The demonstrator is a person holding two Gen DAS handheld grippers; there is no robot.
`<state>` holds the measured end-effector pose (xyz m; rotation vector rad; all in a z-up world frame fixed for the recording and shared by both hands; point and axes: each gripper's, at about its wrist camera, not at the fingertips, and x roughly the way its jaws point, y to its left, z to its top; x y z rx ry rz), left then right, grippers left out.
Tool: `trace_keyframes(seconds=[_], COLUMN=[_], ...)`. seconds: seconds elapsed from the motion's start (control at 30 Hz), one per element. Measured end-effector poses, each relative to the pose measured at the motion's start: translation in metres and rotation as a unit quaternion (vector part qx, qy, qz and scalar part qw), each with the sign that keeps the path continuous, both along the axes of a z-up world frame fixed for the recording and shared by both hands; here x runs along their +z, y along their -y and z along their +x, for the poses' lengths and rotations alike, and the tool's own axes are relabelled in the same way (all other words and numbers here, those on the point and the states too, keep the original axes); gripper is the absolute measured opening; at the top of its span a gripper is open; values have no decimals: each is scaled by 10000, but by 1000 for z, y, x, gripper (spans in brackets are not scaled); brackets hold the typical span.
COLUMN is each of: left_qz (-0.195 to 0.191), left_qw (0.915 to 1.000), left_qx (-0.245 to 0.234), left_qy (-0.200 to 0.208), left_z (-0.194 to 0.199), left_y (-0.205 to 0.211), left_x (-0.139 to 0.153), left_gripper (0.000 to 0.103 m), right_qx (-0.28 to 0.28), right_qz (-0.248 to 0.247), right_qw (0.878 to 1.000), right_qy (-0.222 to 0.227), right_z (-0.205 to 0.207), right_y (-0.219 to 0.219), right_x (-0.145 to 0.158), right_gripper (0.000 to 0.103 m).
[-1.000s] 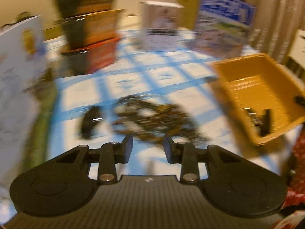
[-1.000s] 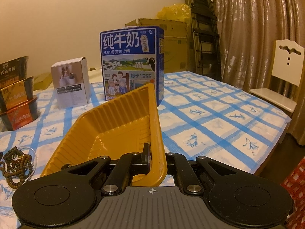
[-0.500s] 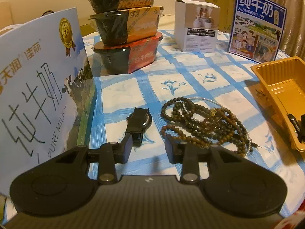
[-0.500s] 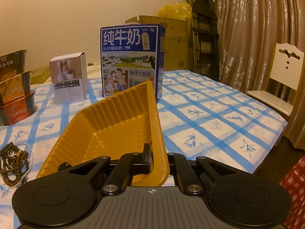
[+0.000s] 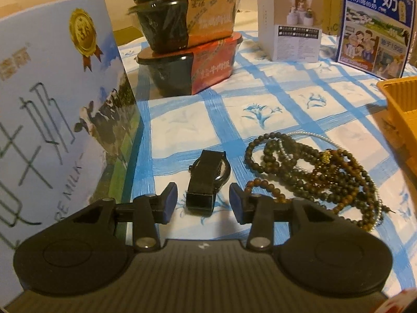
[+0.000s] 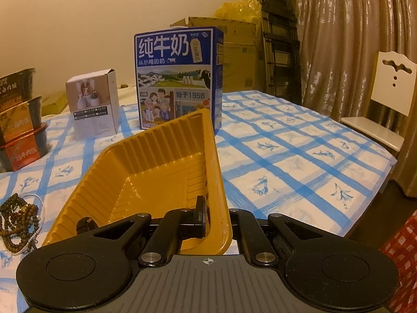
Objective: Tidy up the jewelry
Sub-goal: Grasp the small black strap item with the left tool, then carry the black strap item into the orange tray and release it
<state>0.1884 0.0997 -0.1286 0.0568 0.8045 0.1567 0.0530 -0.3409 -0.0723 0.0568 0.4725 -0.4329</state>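
Note:
A black wristwatch lies on the blue-checked tablecloth. My left gripper is open, its fingers on either side of the watch strap's near end. A pile of brown bead necklaces lies just right of the watch; it also shows in the right wrist view. My right gripper is shut on the right rim of the yellow plastic tray, one finger inside and one outside. A small black item lies in the tray's near left corner. The tray's edge shows in the left wrist view.
A large milk carton stands close on the left. Stacked instant-noodle bowls, a small white box and a blue milk box stand behind. A white chair is past the table's right edge.
My left gripper has swung left from the beads and closed in on the watch, which now lies between its open fingers. The right gripper keeps its hold on the tray rim.

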Motion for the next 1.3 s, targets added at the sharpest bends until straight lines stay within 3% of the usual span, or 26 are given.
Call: trace_keyframes(seconds=[0.17,0.23,0.43,0.73,1.0,1.3], left_qz=[31,72,-11,-528,-454,-448], left_qw=[9999,9999,9995,9971,9971,9976], left_qx=[-1,-74,-310,-411,-437,-514], left_qy=[-111,-110,-64,-361,-430,-110], left_z=[11,11,-9,-58,-54,-54], left_y=[1,4,12,17,18,22], left_x=[-8,-8,-1,5,1,23], left_gripper=[35,20,20,21,20,20], right_qx=[30,31,84,72,73,64], right_qz=[68,89,107,149,169,206], right_qw=[10000,10000,9999,9999,9998,9998], right_qy=[3,5,-13,0,6,18], right_z=[-2,-3,-4,-7,-8,-9], right_y=[2,3,2,1,1,0], right_x=[-1,-1,2,2,1,0], right_gripper=[5,5,5,5,6,6])
